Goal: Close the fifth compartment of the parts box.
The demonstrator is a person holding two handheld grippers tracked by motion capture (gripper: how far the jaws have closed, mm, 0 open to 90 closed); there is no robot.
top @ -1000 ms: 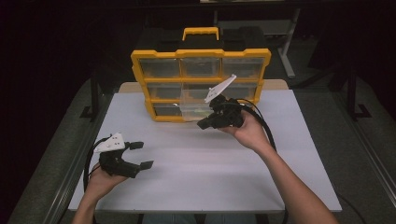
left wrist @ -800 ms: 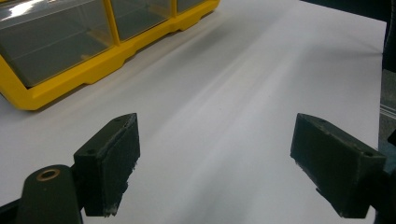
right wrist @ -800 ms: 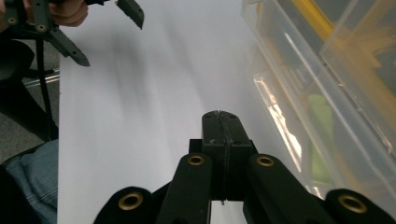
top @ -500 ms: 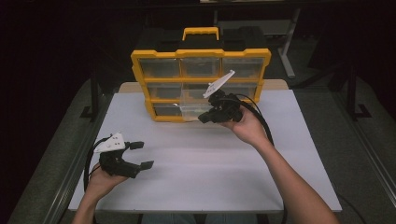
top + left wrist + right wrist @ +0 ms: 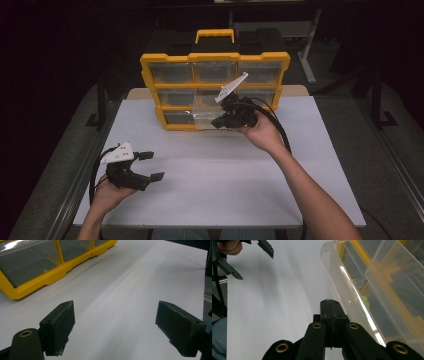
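Yellow plastic frames the organizer case (image 5: 215, 90), which is standing upright at the upper centre of the high view, at the far edge of the white desk (image 5: 210, 175). Its bottom middle clear drawer (image 5: 207, 120) is sticking out toward the person, and the right hand-held gripper (image 5: 220, 121) is sitting against the drawer's front edge. In the right gripper view the jaws are pressed fully together, with the drawer's clear wall (image 5: 352, 290) running just beside them at the right; whether they are pinching its lip cannot be told. Something lime green (image 5: 365, 302) is lying inside the drawer.

Judging by this, the drawer is partly out, and pulling it free or pushing it home is still to be done.

Lower left in the high view, the left hand-held gripper (image 5: 152, 166) is hovering over bare desk with its jaws spread wide and nothing between them, well apart from the case. Nothing on the desk is blocking either hand.
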